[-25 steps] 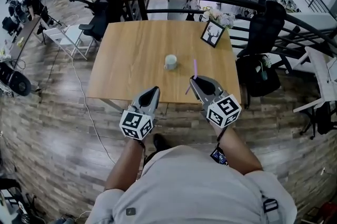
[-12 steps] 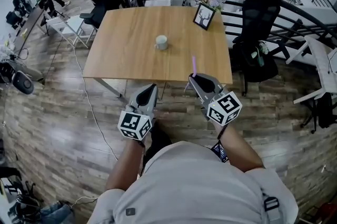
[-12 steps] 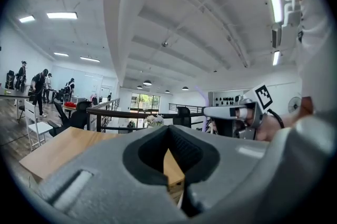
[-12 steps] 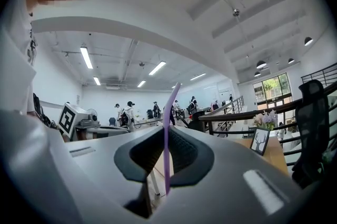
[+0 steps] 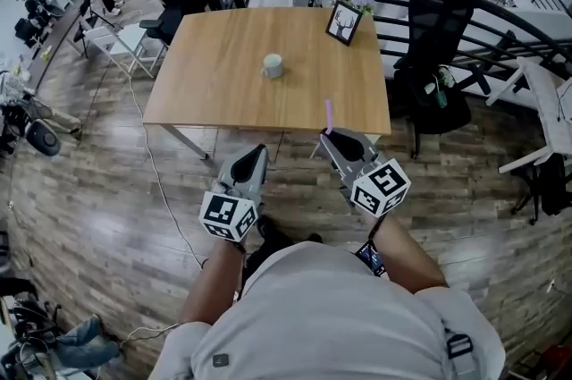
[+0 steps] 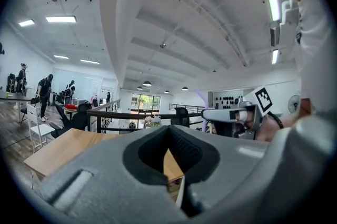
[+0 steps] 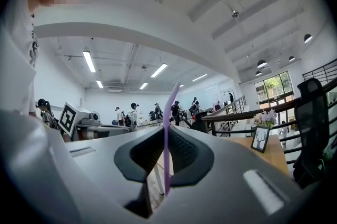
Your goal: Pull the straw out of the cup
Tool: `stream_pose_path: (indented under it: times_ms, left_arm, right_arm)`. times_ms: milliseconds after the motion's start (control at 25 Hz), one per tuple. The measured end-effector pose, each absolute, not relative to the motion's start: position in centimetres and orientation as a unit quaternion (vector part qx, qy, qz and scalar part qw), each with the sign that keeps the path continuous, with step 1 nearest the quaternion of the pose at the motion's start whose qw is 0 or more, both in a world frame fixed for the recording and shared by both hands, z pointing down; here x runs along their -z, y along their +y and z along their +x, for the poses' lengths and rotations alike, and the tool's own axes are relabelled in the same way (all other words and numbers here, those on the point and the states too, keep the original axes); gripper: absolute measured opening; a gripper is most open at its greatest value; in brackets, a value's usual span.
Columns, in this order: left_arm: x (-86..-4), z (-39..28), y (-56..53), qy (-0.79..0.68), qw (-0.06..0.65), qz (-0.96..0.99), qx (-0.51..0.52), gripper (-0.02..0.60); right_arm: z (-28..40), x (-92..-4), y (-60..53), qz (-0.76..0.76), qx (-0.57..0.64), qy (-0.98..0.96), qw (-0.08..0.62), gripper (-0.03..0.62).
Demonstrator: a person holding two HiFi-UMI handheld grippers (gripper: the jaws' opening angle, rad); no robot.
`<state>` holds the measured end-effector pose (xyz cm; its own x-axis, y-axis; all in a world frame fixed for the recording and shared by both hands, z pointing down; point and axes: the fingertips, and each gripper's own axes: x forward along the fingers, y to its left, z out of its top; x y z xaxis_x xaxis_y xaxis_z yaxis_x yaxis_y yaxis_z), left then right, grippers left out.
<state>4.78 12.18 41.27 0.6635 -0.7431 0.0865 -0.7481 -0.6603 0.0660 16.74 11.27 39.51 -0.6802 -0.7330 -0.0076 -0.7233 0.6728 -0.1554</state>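
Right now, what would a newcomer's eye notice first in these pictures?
A purple straw stands upright, pinched in the right gripper, just short of the near edge of the wooden table. The white cup sits alone near its middle, and a framed deer picture stands at its far right corner.

**Legible markings: none**
No text, brand, number or label can be read in any view. The only printed patterns are black-and-white square code markers. They sit on the marker cube (image 5: 231, 216) of the left gripper (image 5: 256, 153) and the marker cube (image 5: 382, 187) of the right gripper (image 5: 329, 137), and they carry no characters. The framed picture (image 5: 345, 22) shows an antlered head figure and no lettering.
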Motion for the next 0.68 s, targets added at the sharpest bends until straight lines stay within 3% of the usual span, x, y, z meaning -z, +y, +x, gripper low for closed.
stream_pose_path:
  times_ms: [680]
  left_arm:
    - [-41.31,4.37,12.38,-0.412,0.059,0.909,-0.028,0.003]
  right_arm:
    - [16.57,-39.33,11.04,-0.396,0.079,0.914,0.040,0.032]
